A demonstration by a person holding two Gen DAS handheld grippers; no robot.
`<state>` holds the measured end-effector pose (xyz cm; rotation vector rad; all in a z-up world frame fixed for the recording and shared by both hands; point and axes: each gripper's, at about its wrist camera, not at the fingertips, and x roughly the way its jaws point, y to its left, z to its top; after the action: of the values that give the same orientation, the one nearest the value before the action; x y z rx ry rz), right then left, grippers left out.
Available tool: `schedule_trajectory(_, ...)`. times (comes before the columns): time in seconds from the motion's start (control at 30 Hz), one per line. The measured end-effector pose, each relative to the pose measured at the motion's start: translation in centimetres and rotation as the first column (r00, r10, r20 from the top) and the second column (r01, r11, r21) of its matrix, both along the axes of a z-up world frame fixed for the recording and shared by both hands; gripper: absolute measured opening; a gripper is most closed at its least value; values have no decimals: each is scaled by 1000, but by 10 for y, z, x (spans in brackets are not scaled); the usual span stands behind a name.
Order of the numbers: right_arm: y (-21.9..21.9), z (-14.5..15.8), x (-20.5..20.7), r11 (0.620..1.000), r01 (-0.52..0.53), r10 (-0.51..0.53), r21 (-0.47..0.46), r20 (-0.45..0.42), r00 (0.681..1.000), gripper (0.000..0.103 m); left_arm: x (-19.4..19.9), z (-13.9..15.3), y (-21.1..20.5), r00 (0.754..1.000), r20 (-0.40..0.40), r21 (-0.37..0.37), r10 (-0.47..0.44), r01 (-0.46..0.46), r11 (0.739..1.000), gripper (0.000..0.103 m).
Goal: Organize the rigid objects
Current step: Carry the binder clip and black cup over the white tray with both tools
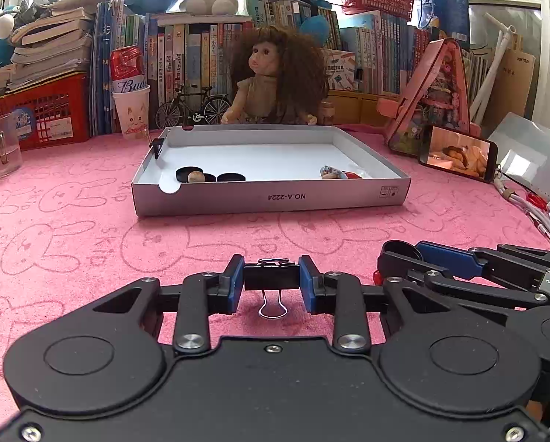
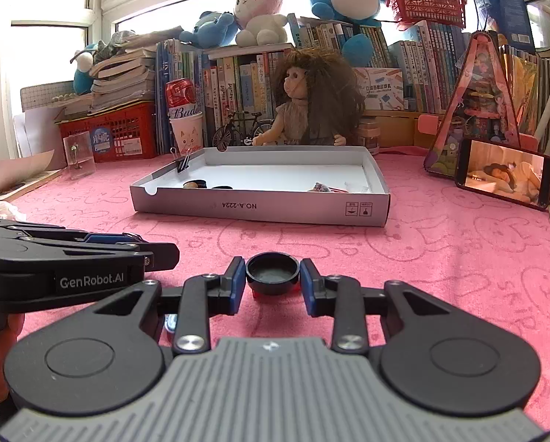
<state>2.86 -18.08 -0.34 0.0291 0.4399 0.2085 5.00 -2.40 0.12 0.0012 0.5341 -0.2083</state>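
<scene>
Currently both tools are loaded. Left tool [image 1: 271, 281] is pinching a black metal binder clip [image 1: 271, 276] across its body, blue pads on each end, one wire loop hanging toward me and the other sticking out forward. Right tool [image 2: 272, 283] is clamped on a small round black plastic cap [image 2: 272, 272], open side up, pads touching its rim left and right; something red sits under it, can't tell what.

Target as I read it: the shallow grey-white cardboard box lid [image 1: 271, 199] lying flat on the pink bunny-print towel surface [image 1: 72, 228], straight ahead of both tools with open towel between. It already holds black discs [image 1: 230, 177] and a pebble [image 1: 195, 176] near its front-left corner, and another black clip [image 2: 183, 162] is clipped on its left wall.

Key relation: lid's long axis runs left-right across my view, front wall facing the tools, so either one goes forward and up over that wall. Right tool sits just beside the left, slightly ahead; neither is clearly closer to the lid.
</scene>
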Motion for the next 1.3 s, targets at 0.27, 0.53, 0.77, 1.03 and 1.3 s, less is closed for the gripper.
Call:
schedule_trajectory(0.27, -5, 10, 17, 999, 41, -41, 12, 5, 999, 37, 17, 9, 5, 1000, 7, -12, 23, -23, 1000, 30)
schedule_trajectory(0.53, -11, 17, 37, 998, 66, -66, 19, 7, 998, 37, 38, 20, 14, 999, 24, -27, 42, -41, 999, 30)
schedule_trajectory(0.77, -17, 21, 58, 995, 89, -90, 47, 0, 996, 37, 61, 25, 21, 997, 36, -45, 69, -67, 997, 30)
schedule_trajectory(1.03, -25, 22, 84, 990, 123, -122, 68, -12, 992, 37, 90, 30, 28, 996, 30, -72, 82, -79, 994, 30)
schedule_trajectory(1.3, -44, 24, 112, 980, 169, -165, 104, -43, 985, 37, 127, 35, 44, 995, 11, -103, 103, -102, 990, 30)
